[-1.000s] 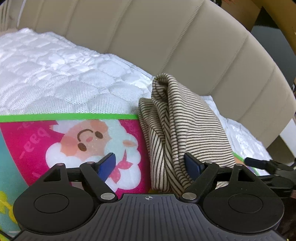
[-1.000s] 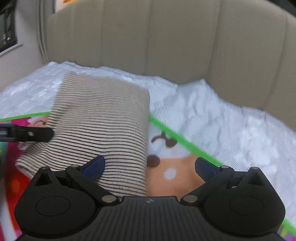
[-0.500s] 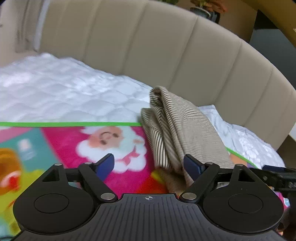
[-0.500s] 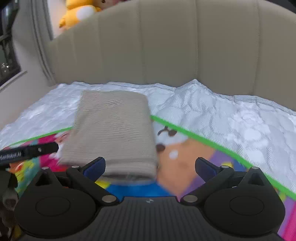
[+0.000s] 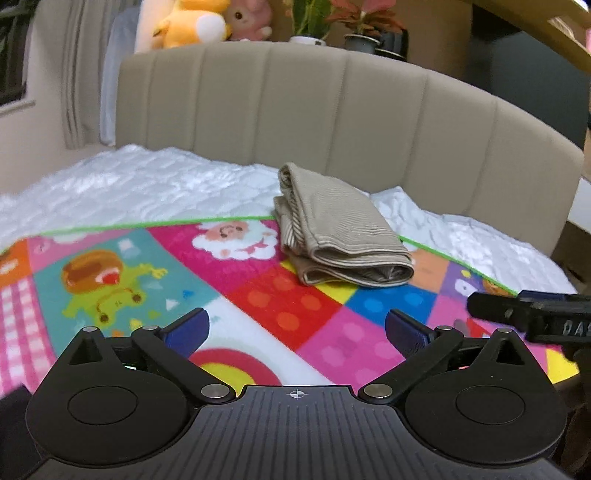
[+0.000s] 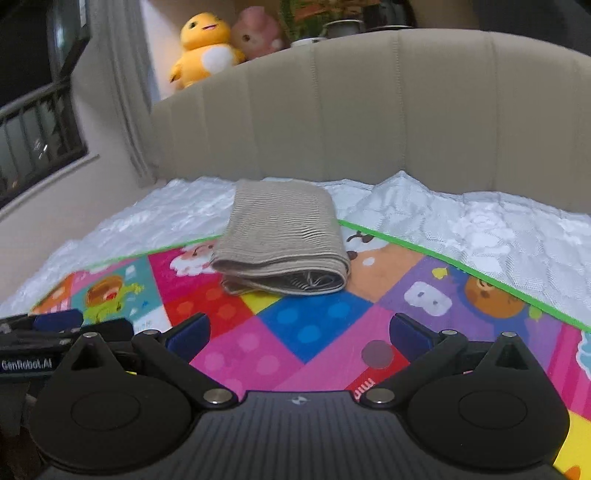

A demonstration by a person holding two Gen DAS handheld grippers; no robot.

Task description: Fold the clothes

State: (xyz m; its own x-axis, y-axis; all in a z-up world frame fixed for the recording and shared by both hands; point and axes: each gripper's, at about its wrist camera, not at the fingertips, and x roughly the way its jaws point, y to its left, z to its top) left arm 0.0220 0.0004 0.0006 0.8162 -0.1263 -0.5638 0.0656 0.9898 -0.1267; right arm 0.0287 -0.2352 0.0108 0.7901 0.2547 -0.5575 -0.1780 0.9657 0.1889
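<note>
A beige striped garment [image 5: 340, 229] lies folded in a compact bundle at the far edge of the colourful play mat [image 5: 258, 295]; it also shows in the right wrist view [image 6: 284, 243]. My left gripper [image 5: 297, 328] is open and empty, well back from the garment and above the mat. My right gripper [image 6: 299, 332] is open and empty too, also back from the garment. Each gripper's side shows at the edge of the other's view.
The mat lies on a white quilted mattress [image 5: 129, 184] with a beige padded headboard [image 5: 332, 110] behind. Plush toys [image 6: 203, 44] and potted plants [image 5: 332, 22] stand on the ledge above the headboard. A window [image 6: 33, 110] is at left.
Both grippers have pulled back and up from the folded garment, which was right at the fingers before. The garment stays in place on the mat.
</note>
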